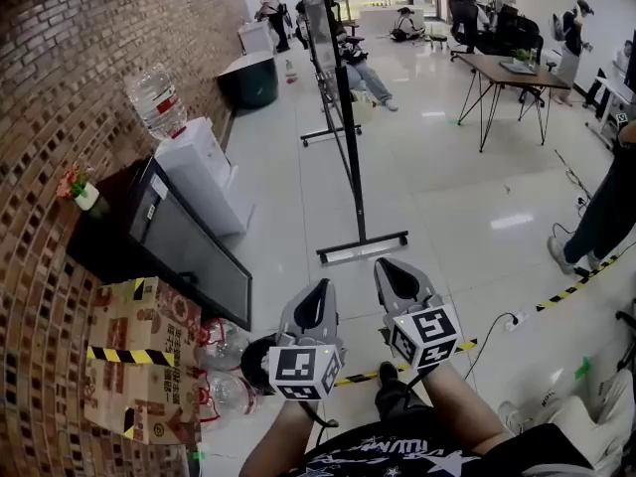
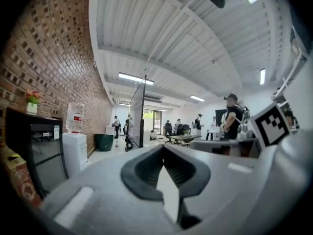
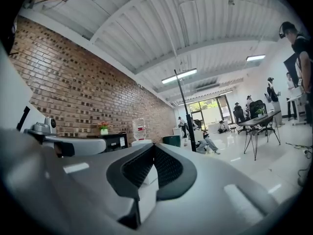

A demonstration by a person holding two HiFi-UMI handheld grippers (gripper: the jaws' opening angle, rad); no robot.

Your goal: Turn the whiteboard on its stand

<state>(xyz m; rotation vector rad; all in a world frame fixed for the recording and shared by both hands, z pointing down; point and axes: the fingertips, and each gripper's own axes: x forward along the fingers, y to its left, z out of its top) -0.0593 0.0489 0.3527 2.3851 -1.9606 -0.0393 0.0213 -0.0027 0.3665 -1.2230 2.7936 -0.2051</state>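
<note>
The whiteboard (image 1: 333, 58) stands edge-on ahead of me on a black wheeled stand, whose foot (image 1: 363, 246) rests on the shiny floor. Both grippers are held low, close to my body and short of the stand. My left gripper (image 1: 320, 288) is shut with nothing between its jaws. My right gripper (image 1: 393, 266) is also shut and empty. In the left gripper view the whiteboard (image 2: 138, 111) shows as a dark upright panel beyond the left gripper (image 2: 163, 148). In the right gripper view the whiteboard (image 3: 185, 111) is a thin dark line past the right gripper (image 3: 154, 146).
Along the brick wall on the left stand a water dispenser (image 1: 204, 172), a black cabinet (image 1: 164, 237) and a cardboard box (image 1: 139, 366). A person (image 1: 606, 217) stands at the right by yellow-black floor tape (image 1: 576, 286). A table (image 1: 512, 73) and several people are further back.
</note>
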